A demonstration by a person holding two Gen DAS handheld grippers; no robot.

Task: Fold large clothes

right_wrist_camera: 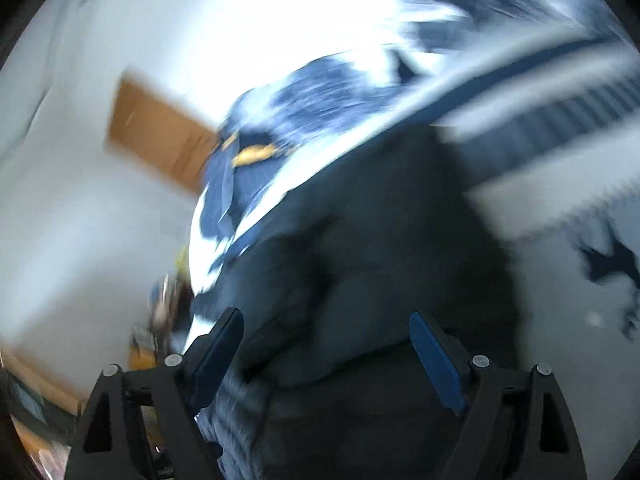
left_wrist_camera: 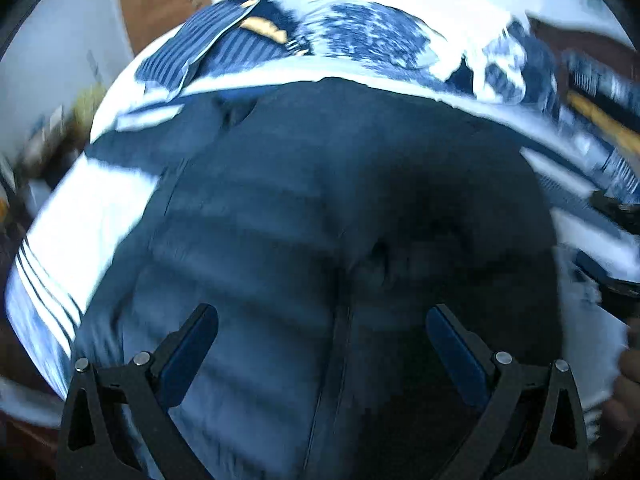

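Observation:
A large dark navy garment [left_wrist_camera: 320,208] lies spread over a bed and fills the middle of the left wrist view. It also shows in the right wrist view [right_wrist_camera: 380,248], blurred by motion. My left gripper [left_wrist_camera: 322,320] hovers over the garment with its jaws wide apart and nothing between them. My right gripper [right_wrist_camera: 326,322] is also open and empty above the same dark cloth.
The bed has a white and blue patterned cover [left_wrist_camera: 380,36]. A striped blue cloth [left_wrist_camera: 200,48] lies at its far left. A brown door [left_wrist_camera: 160,0] stands behind the bed, also in the right wrist view [right_wrist_camera: 160,136]. Cluttered shelves [left_wrist_camera: 600,92] are at right.

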